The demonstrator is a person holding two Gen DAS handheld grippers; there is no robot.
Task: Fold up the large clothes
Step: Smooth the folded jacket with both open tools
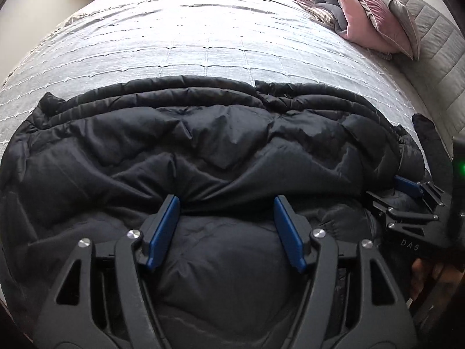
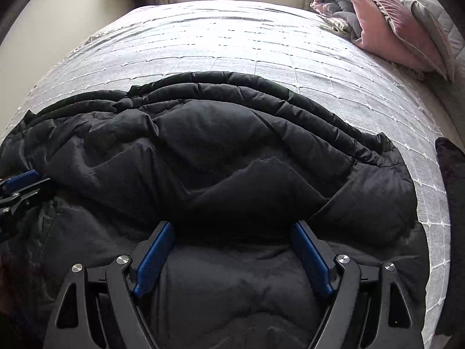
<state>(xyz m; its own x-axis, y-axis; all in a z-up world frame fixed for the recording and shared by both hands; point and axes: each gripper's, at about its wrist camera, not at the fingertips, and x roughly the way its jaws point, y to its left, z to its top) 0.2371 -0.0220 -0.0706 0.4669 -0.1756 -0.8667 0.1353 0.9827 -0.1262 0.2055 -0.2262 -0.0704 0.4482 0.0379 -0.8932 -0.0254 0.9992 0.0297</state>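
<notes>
A large black puffer coat (image 1: 203, 133) lies spread across the near part of a bed, with a folded edge running left to right; it also fills the right wrist view (image 2: 221, 145). My left gripper (image 1: 226, 203) is open, its blue pads (image 1: 162, 226) standing wide apart at the folded edge, with coat fabric between them. My right gripper (image 2: 232, 228) is open too, its blue pads (image 2: 312, 258) wide at the same fold further right. The right gripper shows at the right edge of the left wrist view (image 1: 412, 192). The left gripper shows at the left edge of the right wrist view (image 2: 20, 183).
The coat rests on a light grey quilted bedspread (image 1: 203, 37). Pink and grey pillows with a rolled blanket (image 1: 363, 14) lie at the far right by the padded headboard (image 1: 436, 52). A dark object (image 2: 450, 174) sits at the bed's right edge.
</notes>
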